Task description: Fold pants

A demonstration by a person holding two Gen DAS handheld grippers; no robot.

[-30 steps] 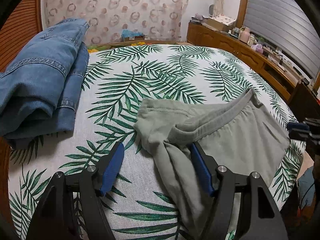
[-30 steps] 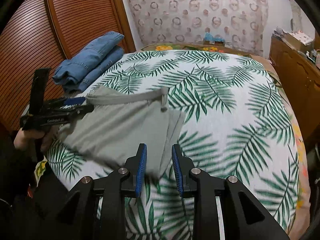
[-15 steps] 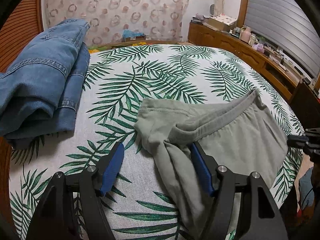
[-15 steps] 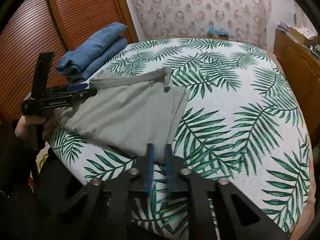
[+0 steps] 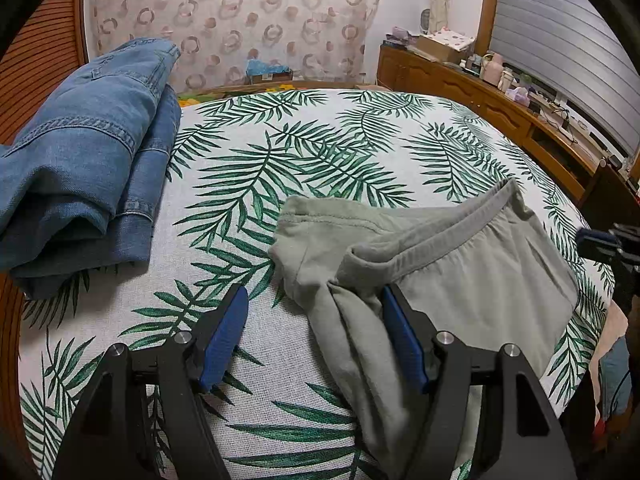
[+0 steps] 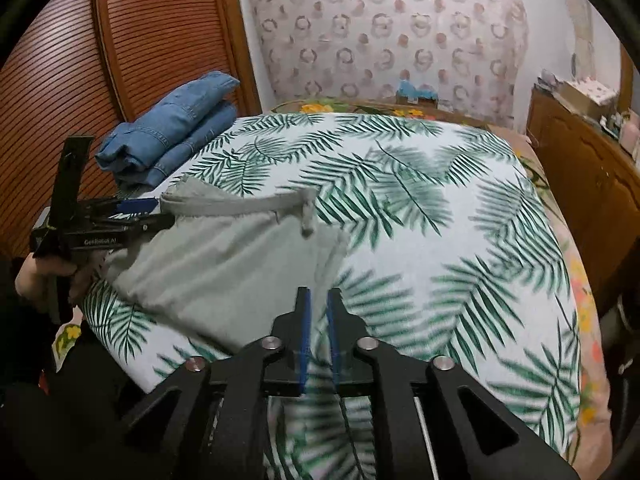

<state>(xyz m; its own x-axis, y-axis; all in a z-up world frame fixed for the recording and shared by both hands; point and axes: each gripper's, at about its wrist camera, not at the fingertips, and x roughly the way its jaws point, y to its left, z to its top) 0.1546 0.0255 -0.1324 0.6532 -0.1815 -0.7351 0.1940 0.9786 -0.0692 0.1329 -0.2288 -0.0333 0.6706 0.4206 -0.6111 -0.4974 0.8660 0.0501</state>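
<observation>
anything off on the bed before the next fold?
Grey-green pants aren't flat: the waistband corner by the left gripper is bunched and rolled over, and fabric droops off the bed's near edge. Folded jeans look tidy.

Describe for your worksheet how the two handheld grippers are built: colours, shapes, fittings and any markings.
Both the left gripper and the right gripper have angular black frames with triangular cut-outs, silver round pivot bolts and ribbed blue pads on two fingers. In the right wrist view, the left gripper's side carries white lettering, too small to read surely, and a tall black upright bar.
</observation>
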